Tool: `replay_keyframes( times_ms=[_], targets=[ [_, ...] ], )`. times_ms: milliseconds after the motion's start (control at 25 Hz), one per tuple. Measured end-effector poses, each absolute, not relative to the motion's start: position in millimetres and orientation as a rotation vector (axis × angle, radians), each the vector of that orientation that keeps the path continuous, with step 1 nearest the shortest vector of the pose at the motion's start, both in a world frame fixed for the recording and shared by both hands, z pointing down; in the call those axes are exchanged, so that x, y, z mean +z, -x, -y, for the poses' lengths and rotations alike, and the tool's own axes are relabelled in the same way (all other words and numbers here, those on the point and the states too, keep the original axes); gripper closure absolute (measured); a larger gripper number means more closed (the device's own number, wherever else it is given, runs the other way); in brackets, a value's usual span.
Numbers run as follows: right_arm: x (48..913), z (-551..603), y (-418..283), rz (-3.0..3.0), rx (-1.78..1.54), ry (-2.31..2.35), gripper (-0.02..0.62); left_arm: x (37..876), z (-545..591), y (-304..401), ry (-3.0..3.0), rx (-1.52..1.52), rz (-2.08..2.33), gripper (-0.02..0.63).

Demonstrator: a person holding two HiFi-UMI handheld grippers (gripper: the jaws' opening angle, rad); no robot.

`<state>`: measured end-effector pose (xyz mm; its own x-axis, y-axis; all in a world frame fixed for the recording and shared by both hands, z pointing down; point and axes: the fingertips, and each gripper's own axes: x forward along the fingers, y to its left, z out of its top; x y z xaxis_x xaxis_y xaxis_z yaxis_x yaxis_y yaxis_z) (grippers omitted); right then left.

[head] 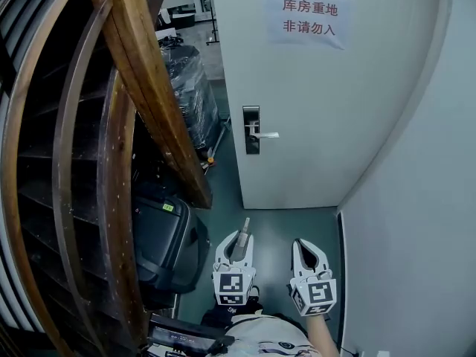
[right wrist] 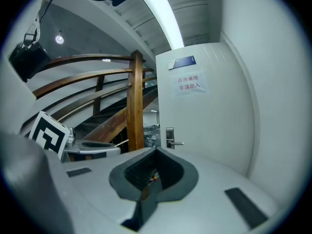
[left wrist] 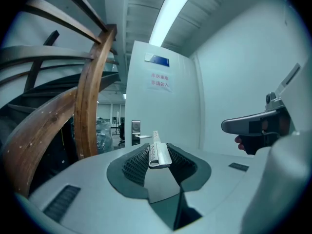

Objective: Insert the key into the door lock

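The white door (head: 320,110) stands ahead, with a dark lock plate (head: 251,130) and a silver lever handle (head: 265,134) at its left edge. My left gripper (head: 239,245) is low in the head view, well short of the door, and shut on a silver key (head: 243,233) whose blade points toward the door. In the left gripper view the key (left wrist: 157,149) juts from between the jaws, and the lock plate (left wrist: 136,129) shows just left of its tip. My right gripper (head: 309,253) hangs beside the left, shut and empty; the lock plate (right wrist: 169,138) lies ahead of it.
A curved wooden stair rail (head: 149,88) and dark steps fill the left. A black suitcase (head: 167,244) stands on the floor by my left gripper. A plastic-wrapped stack (head: 190,88) sits behind the door's open edge. A grey wall (head: 424,199) closes the right. A paper sign (head: 309,18) hangs on the door.
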<state>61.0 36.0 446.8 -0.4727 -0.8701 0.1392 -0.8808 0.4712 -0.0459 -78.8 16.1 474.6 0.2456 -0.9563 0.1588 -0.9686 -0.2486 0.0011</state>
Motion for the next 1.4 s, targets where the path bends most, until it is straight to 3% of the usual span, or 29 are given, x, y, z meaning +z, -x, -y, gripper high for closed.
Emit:
replay_keyframes(
  times_ms=[480, 1400],
  targets=[
    [469, 18, -19, 2.564, 0.213, -1.513, 0.589, 498, 44, 113, -2.380, 0.233, 1.814, 0.489],
    [473, 188, -63, 2.658, 0.203, -1.368, 0.589, 549, 228, 81, -2.174, 0.326, 1.924, 0.489]
  ],
)
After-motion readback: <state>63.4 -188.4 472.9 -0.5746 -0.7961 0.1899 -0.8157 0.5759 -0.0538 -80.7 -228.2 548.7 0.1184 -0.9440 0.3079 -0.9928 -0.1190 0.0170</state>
